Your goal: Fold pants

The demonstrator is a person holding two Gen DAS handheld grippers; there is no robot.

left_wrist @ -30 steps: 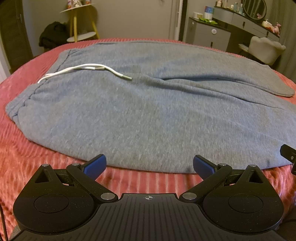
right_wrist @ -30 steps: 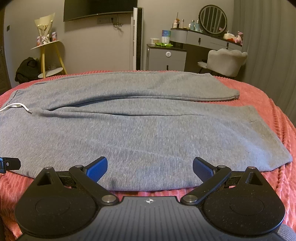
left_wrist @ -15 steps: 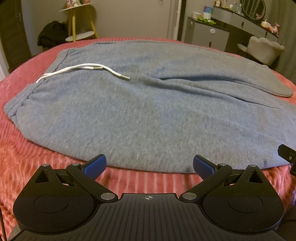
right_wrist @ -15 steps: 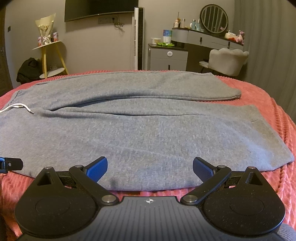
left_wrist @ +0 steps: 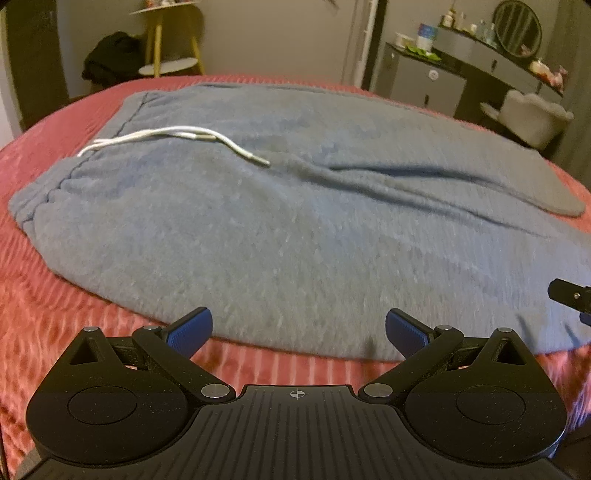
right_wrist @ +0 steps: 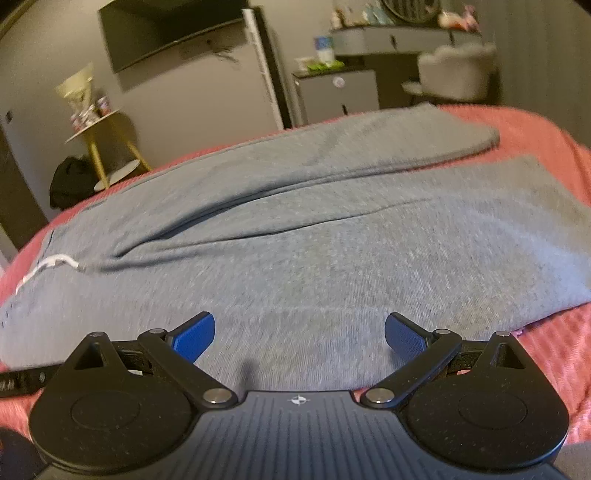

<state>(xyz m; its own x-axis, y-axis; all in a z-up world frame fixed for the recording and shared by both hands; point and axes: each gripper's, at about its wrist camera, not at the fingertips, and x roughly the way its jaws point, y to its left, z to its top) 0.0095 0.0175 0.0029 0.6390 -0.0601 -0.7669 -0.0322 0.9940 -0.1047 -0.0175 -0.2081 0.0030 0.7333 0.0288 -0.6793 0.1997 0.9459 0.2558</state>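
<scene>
Grey pants [left_wrist: 295, 229] flat on the red ribbed bedspread [left_wrist: 44, 325], waistband to the left, both legs running right, far leg w/ cuff at upper right. White drawstring [left_wrist: 177, 136] lies loose on the fabric nr the waistband. L gripper [left_wrist: 298, 328] sits at the near hem edge: jaws spread wide, nothing between them, blue pads [left_wrist: 190, 330] just over the bedspread/fabric boundary, cloth directly ahead of the tips; contact w/ fabric can't tell. R gripper [right_wrist: 299, 334] also wide apart, holding nothing, view tilted; its pads [right_wrist: 404, 338] are over the near leg itself, grey cloth filling the gap between the fingers, hem edge hidden under the gripper body, touching or not unclear. Drawstring [right_wrist: 48, 264] shows far left in the R view, so R unit is further along the leg than L. Part of the R tool pokes in at the right edge of the L view, over the near leg. Both frames somewhat blurred. Bkgd: yellow-legged side table [left_wrist: 173, 40], dresser w/ round mirror [left_wrist: 517, 24], pale chair [right_wrist: 454, 74], wall TV [right_wrist: 162, 33].
</scene>
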